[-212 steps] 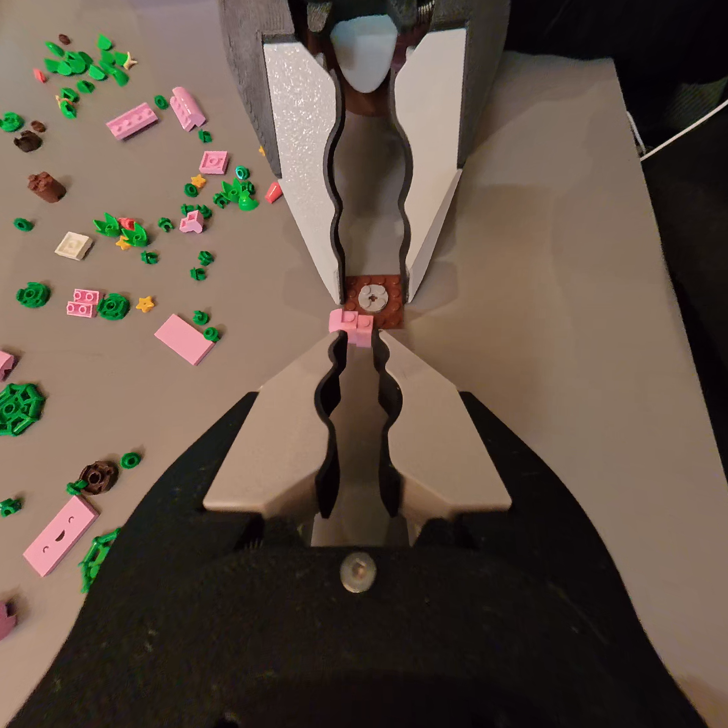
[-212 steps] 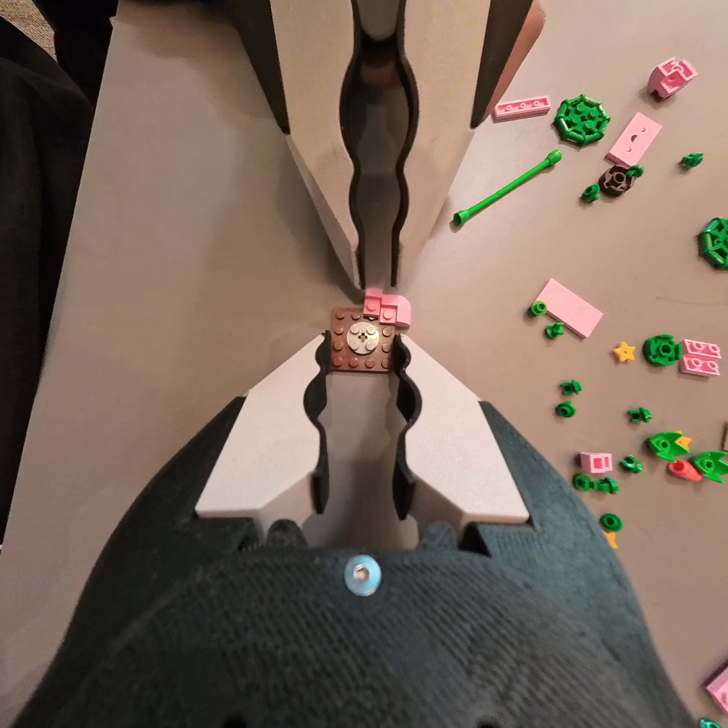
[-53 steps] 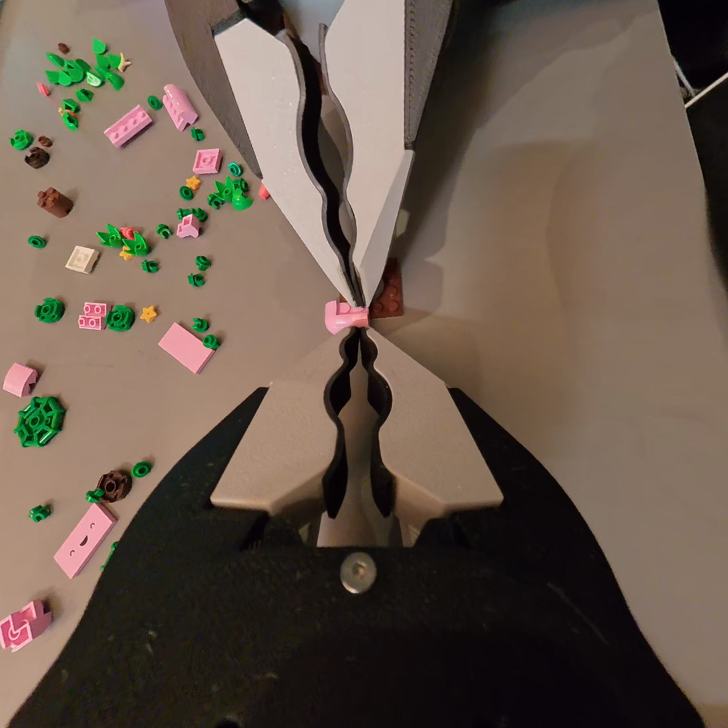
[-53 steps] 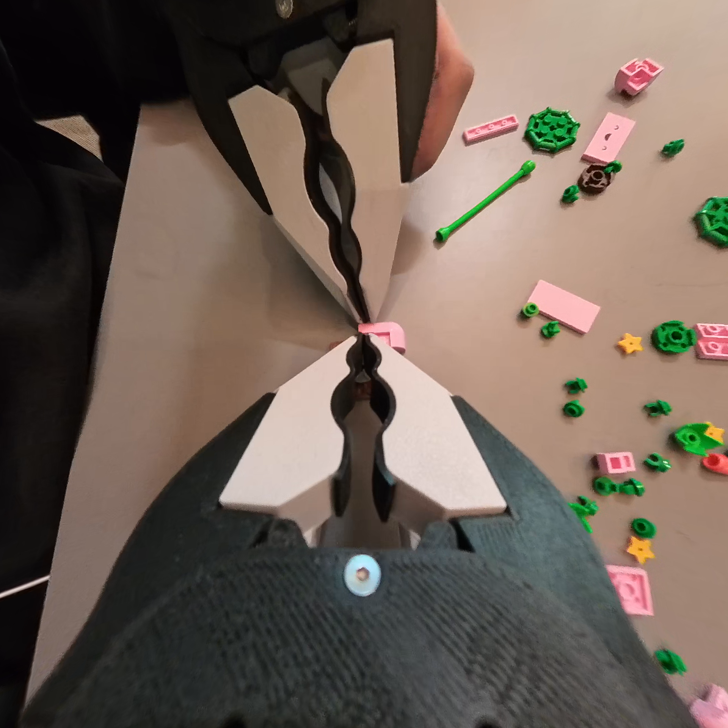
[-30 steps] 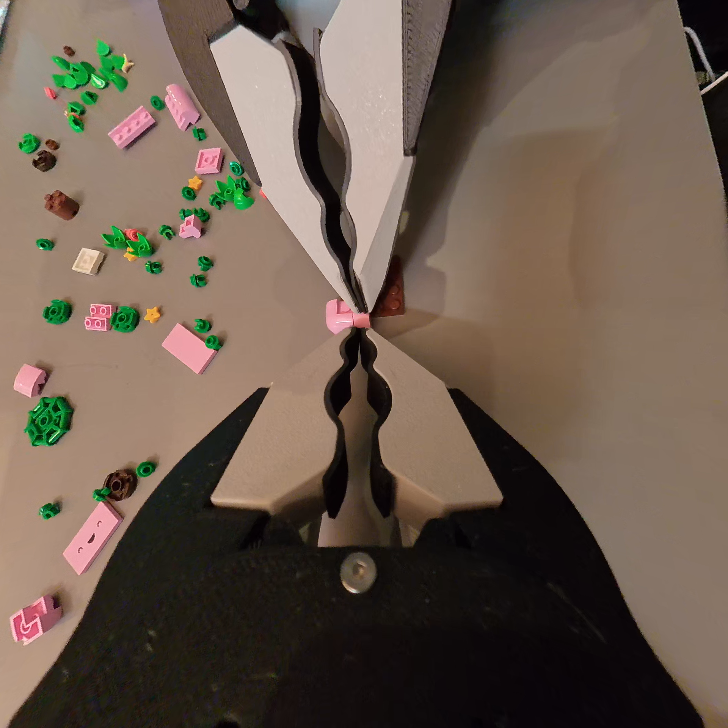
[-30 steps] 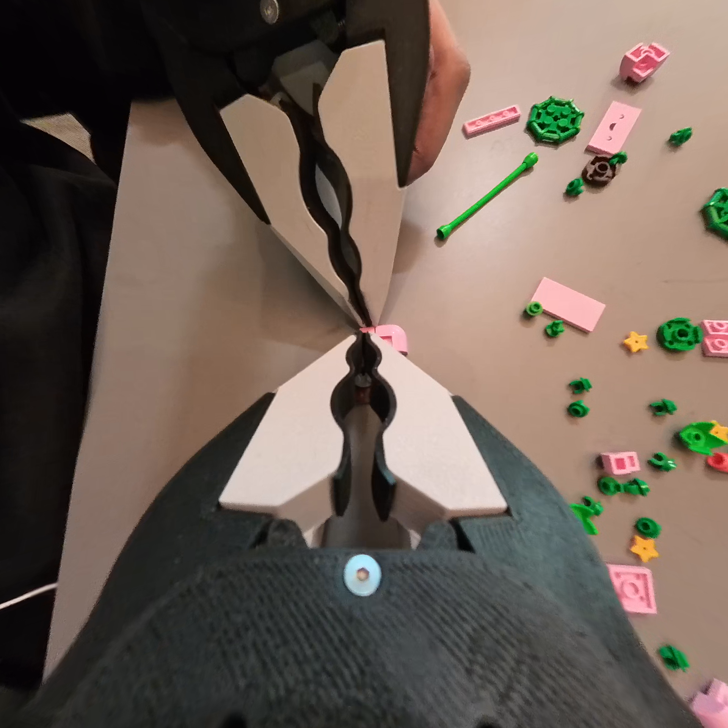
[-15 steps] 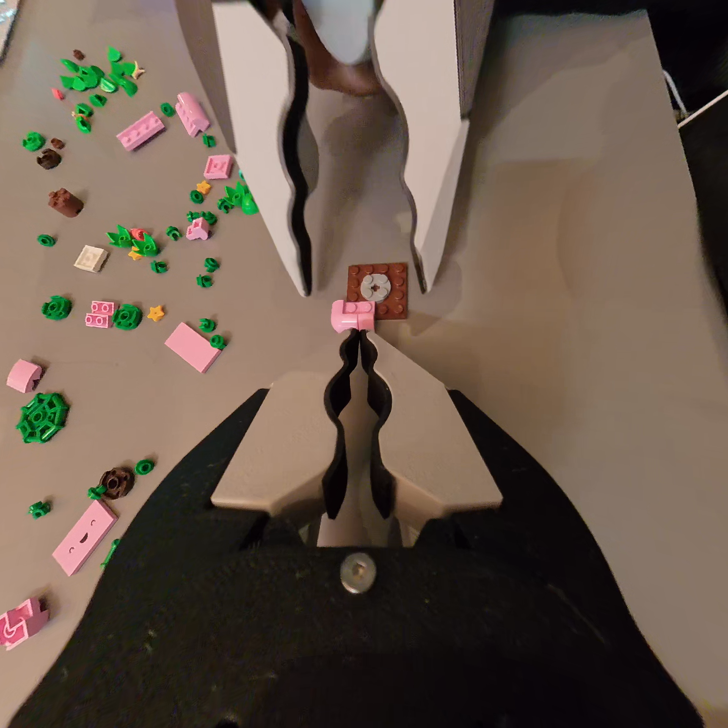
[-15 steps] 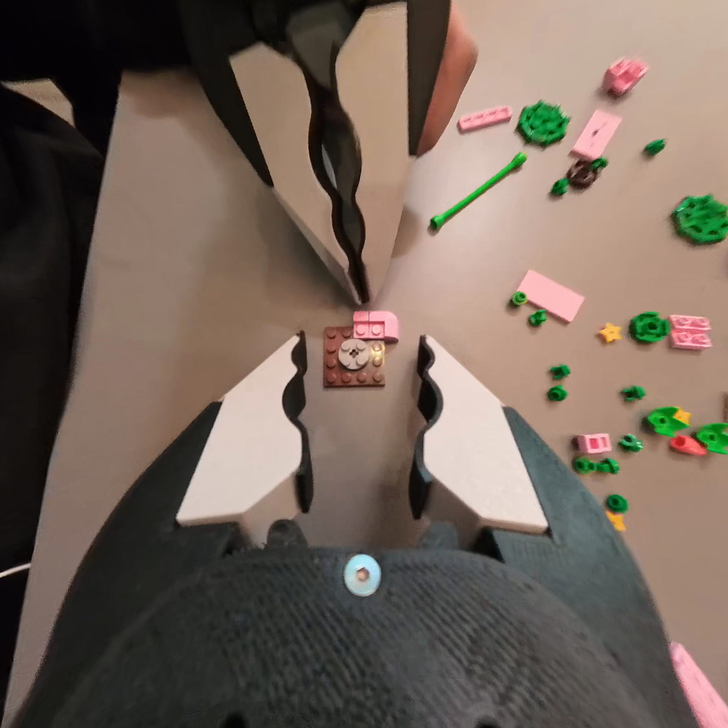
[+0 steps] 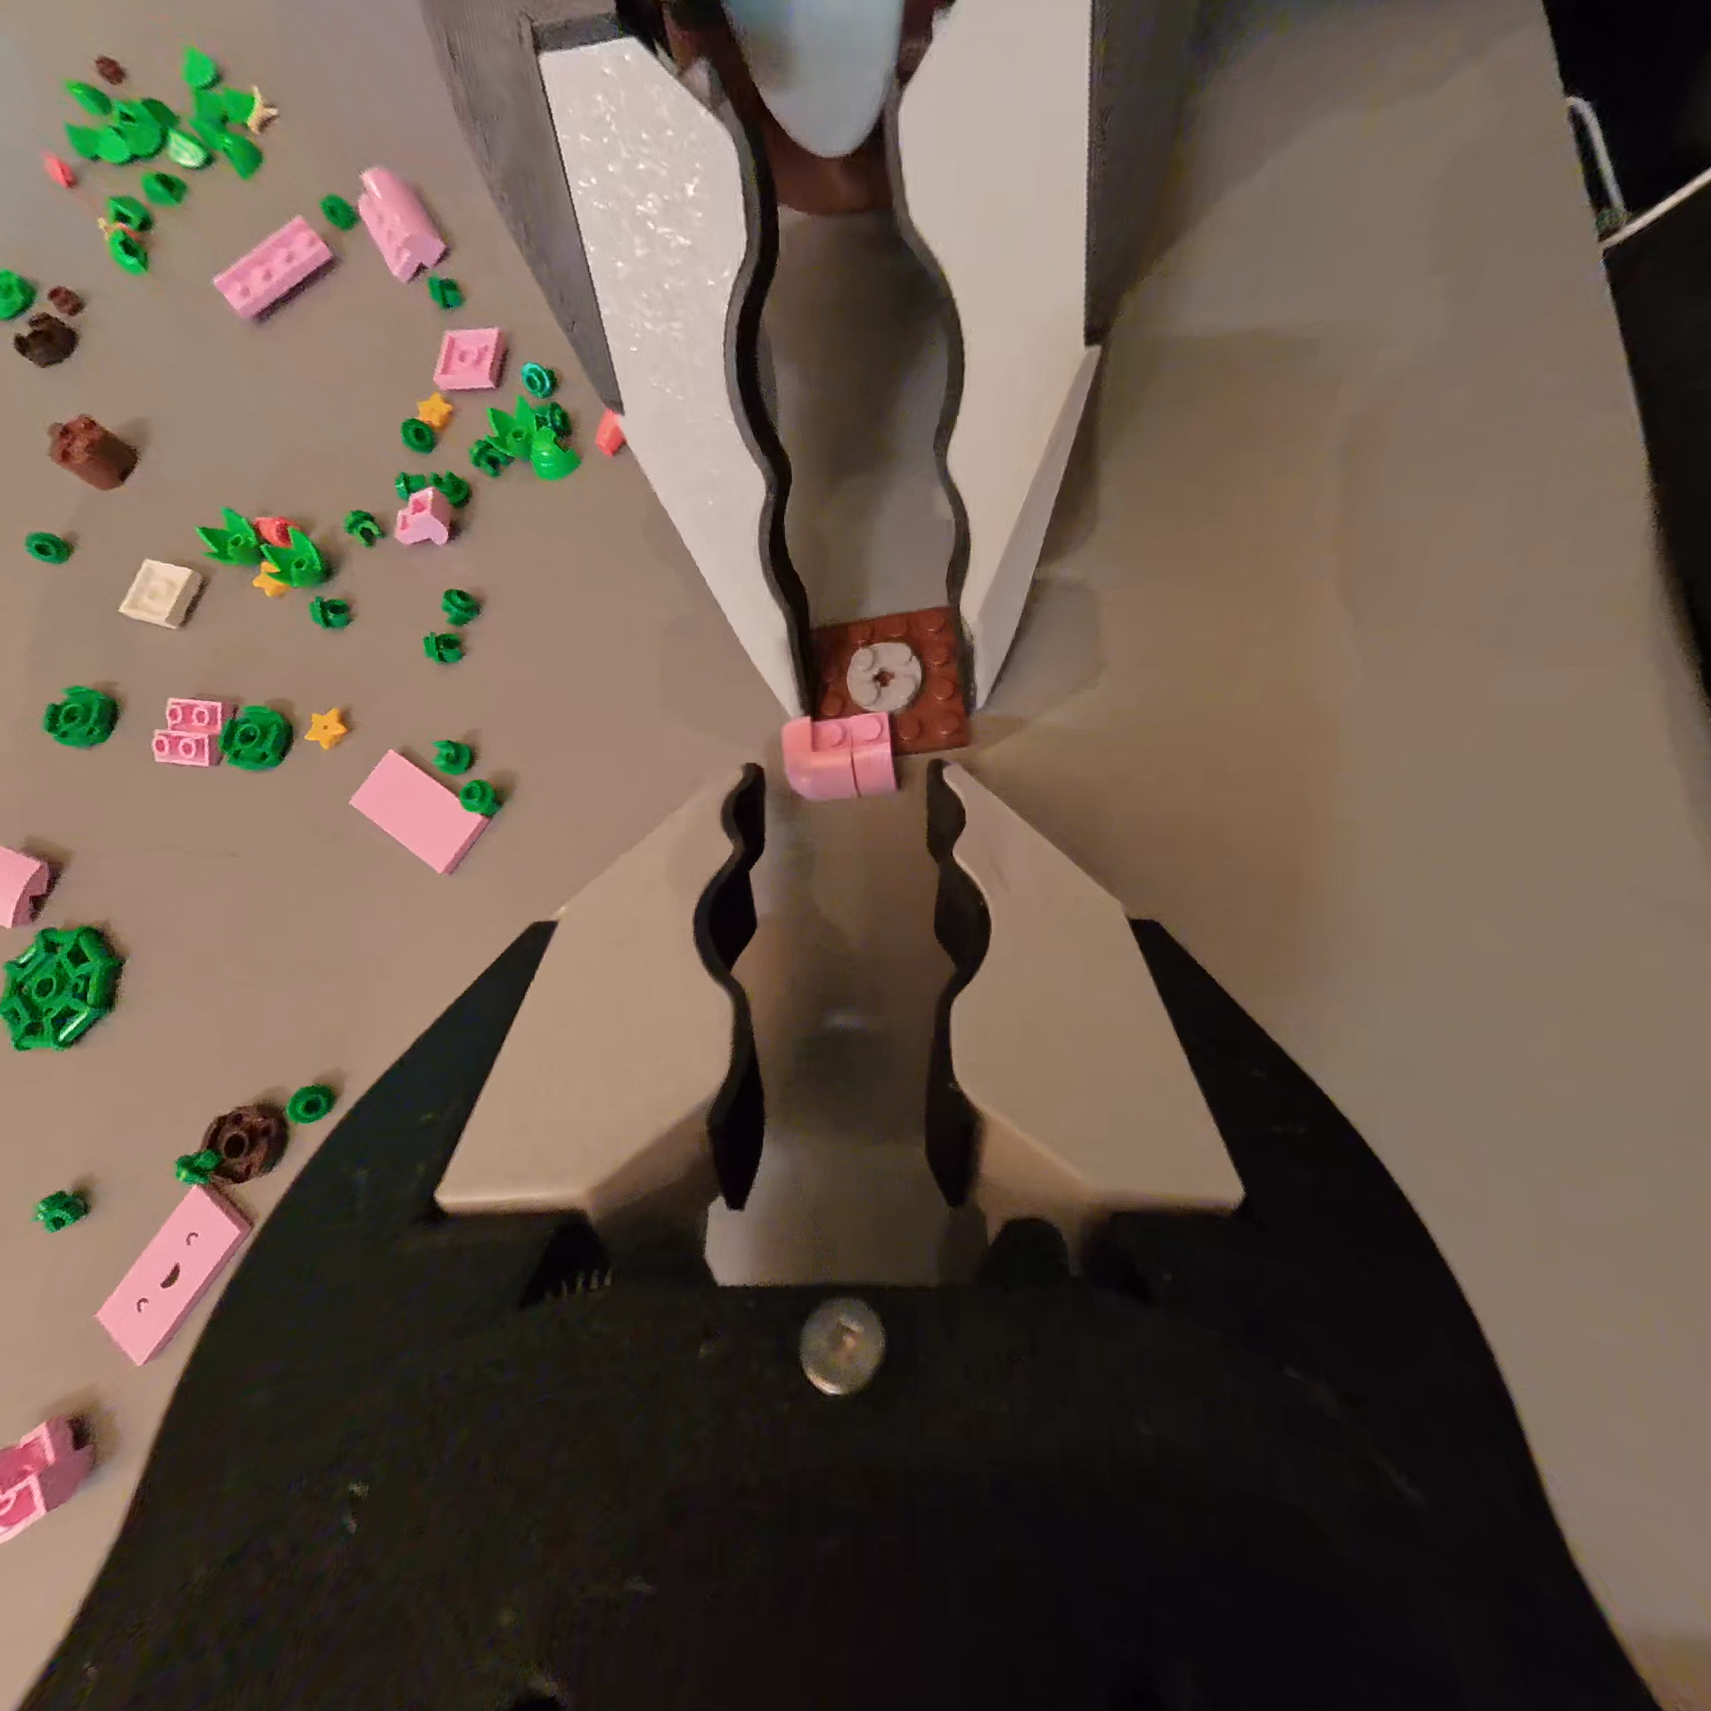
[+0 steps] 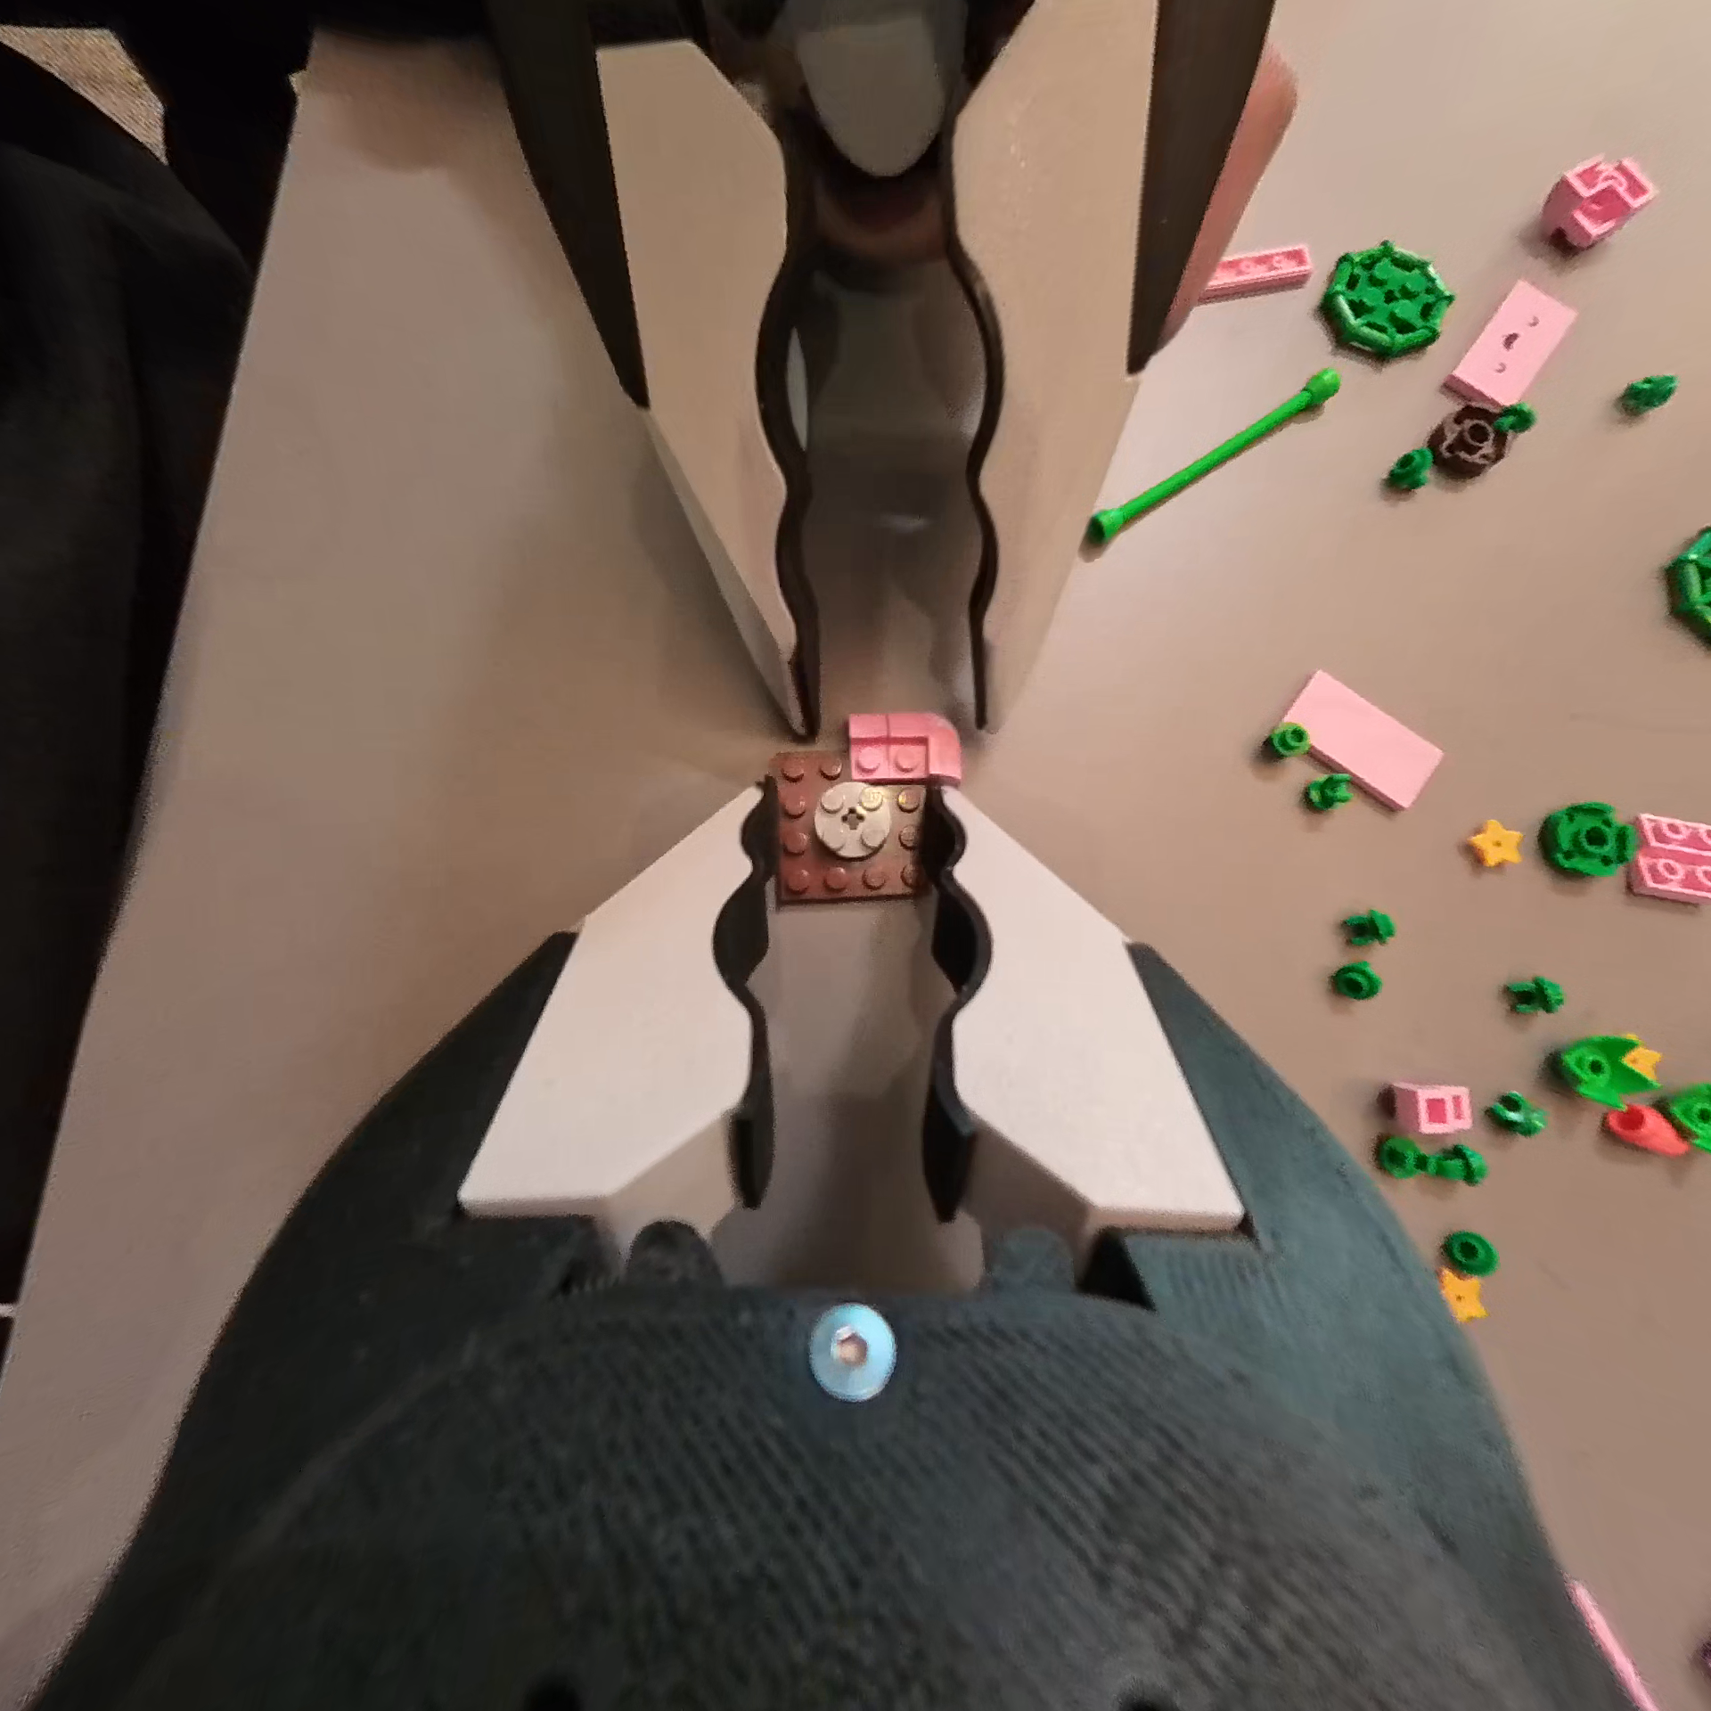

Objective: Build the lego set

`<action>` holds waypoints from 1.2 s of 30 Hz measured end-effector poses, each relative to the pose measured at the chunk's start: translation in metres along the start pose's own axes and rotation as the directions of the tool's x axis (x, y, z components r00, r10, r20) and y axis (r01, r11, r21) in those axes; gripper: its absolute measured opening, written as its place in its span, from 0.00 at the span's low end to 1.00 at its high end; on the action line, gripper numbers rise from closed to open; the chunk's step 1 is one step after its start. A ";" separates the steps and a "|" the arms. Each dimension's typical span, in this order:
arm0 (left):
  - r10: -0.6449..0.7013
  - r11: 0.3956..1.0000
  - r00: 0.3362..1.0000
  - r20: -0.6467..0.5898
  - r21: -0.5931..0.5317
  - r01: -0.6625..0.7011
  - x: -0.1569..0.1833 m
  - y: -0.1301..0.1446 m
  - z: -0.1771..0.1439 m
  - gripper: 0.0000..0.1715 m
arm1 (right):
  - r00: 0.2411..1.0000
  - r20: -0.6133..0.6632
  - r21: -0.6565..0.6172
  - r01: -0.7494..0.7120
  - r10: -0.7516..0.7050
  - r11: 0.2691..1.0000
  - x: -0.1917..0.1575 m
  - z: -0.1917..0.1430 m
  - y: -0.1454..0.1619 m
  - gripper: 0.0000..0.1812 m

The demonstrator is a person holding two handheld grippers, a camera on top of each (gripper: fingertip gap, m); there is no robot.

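On the table, right gripper [image 10: 847,796] clamps the brown plate [image 10: 847,829] steady, so left gripper [image 9: 843,773], jaws apart, can grab the pink brick [image 9: 841,757].

Two claws were out there, the left claw [image 9: 841,770] and the right claw [image 10: 847,798]. One brown plate [image 10: 838,875] carried one grey round piece [image 10: 852,819] and two pink curved bricks [image 9: 838,761]. Three yellow stars [image 10: 1495,843] showed, two green webs [image 10: 1386,298], one green rod [image 10: 1213,458] and one white tile [image 9: 160,593] on the desk [image 9: 1296,833].
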State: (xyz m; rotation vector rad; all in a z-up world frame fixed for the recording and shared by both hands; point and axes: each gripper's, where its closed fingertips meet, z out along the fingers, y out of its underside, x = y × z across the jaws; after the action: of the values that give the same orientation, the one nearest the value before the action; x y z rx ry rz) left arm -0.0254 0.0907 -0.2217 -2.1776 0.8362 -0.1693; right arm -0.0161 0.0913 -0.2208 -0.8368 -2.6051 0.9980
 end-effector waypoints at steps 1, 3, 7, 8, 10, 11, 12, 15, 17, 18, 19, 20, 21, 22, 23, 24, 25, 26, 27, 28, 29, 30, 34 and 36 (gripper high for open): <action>0.001 1.000 1.000 0.002 -0.001 -0.001 0.000 0.000 0.000 0.18 | 1.000 -0.003 -0.002 0.005 -0.005 1.000 0.000 0.000 0.000 0.17; -0.010 1.000 1.000 -0.004 -0.001 0.010 -0.001 0.000 0.000 0.14 | 1.000 -0.005 -0.003 0.006 -0.006 1.000 0.000 0.000 0.000 0.17; -0.005 1.000 1.000 -0.001 -0.004 0.005 0.000 0.000 0.000 0.12 | 1.000 0.002 0.001 -0.004 0.004 1.000 0.000 0.000 0.000 0.17; -0.005 1.000 1.000 -0.001 -0.004 0.005 0.000 0.000 0.000 0.12 | 1.000 0.003 0.002 -0.006 0.006 1.000 0.000 0.000 0.000 0.17; -0.005 1.000 1.000 -0.003 -0.004 0.005 0.000 0.000 0.000 0.12 | 1.000 0.005 0.003 -0.005 0.005 1.000 0.000 0.000 0.000 0.17; -0.004 1.000 1.000 -0.002 -0.003 0.004 0.000 0.000 0.000 0.12 | 1.000 0.006 0.004 -0.005 0.005 1.000 -0.001 0.000 0.000 0.17; -0.003 1.000 1.000 -0.002 -0.003 0.003 0.000 0.000 0.000 0.11 | 1.000 0.006 0.004 -0.004 0.004 1.000 -0.001 0.001 -0.001 0.16; -0.010 1.000 1.000 -0.003 -0.002 0.010 0.000 0.000 0.000 0.11 | 1.000 0.006 0.003 -0.005 0.005 1.000 -0.001 0.001 -0.001 0.17; -0.009 1.000 1.000 -0.001 -0.002 0.009 0.000 0.000 0.000 0.11 | 1.000 0.006 0.003 -0.006 0.006 1.000 -0.001 0.001 0.000 0.16; -0.009 1.000 1.000 0.000 -0.002 0.009 0.000 0.000 0.000 0.11 | 1.000 0.006 0.003 -0.006 0.006 1.000 -0.001 0.001 0.000 0.16; -0.012 1.000 1.000 0.001 -0.002 0.012 -0.001 0.000 0.000 0.11 | 1.000 0.006 0.003 -0.006 0.006 1.000 -0.001 0.001 0.000 0.16; -0.013 1.000 1.000 0.001 -0.002 0.013 -0.001 0.000 0.000 0.11 | 1.000 0.006 0.004 -0.007 0.007 1.000 -0.001 0.001 0.000 0.16; -0.014 1.000 1.000 0.001 -0.003 0.014 -0.001 0.000 0.000 0.11 | 1.000 0.006 0.004 -0.007 0.007 1.000 -0.001 0.001 0.000 0.16; -0.014 1.000 1.000 0.002 -0.003 0.014 -0.001 0.000 0.000 0.11 | 1.000 0.006 0.004 -0.008 0.008 1.000 -0.001 0.001 -0.001 0.17; -0.013 1.000 1.000 0.003 -0.003 0.013 -0.001 0.000 0.000 0.11 | 1.000 0.006 0.003 -0.008 0.008 1.000 -0.001 0.001 0.000 0.17; -0.012 1.000 1.000 0.003 -0.003 0.012 -0.001 0.000 0.000 0.11 | 1.000 0.006 0.004 -0.008 0.008 1.000 -0.001 0.001 0.000 0.17; -0.013 1.000 1.000 0.003 -0.003 0.013 -0.001 0.000 0.000 0.11 | 1.000 0.006 0.005 -0.008 0.008 1.000 -0.001 0.001 -0.001 0.16; -0.013 1.000 1.000 -0.001 -0.003 0.013 0.000 0.000 0.000 0.11 | 1.000 0.007 0.007 -0.008 0.008 1.000 -0.001 0.001 -0.001 0.17; -0.013 1.000 1.000 -0.005 -0.003 0.013 0.000 0.000 0.000 0.11 | 1.000 0.007 0.008 -0.008 0.008 1.000 -0.001 0.001 -0.001 0.17; -0.013 1.000 1.000 -0.006 -0.003 0.013 0.000 0.000 0.000 0.11 | 1.000 0.006 0.008 -0.007 0.007 1.000 -0.001 0.001 -0.001 0.17; -0.011 1.000 1.000 -0.006 -0.002 0.011 0.000 0.000 0.000 0.11 | 1.000 0.001 0.008 -0.007 0.007 1.000 0.000 0.001 -0.001 0.18; -0.011 1.000 1.000 -0.006 -0.001 0.011 0.000 -0.001 0.000 0.11 | 1.000 -0.007 0.007 -0.005 0.005 1.000 0.001 0.000 -0.001 0.19; -0.010 1.000 1.000 -0.010 0.002 0.010 0.001 -0.001 0.000 0.11 | 1.000 -0.025 0.015 0.006 -0.005 1.000 0.004 0.001 -0.002 0.23; -0.010 1.000 1.000 -0.013 0.003 0.010 0.001 -0.001 0.000 0.12 | 1.000 -0.024 0.021 0.006 -0.005 1.000 0.004 0.001 -0.002 0.23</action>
State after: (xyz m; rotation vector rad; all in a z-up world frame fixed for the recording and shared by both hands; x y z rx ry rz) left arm -0.0242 0.0902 -0.2208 -2.1801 0.8314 -0.1901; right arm -0.0206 0.0912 -0.2201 -0.8306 -2.5714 1.0063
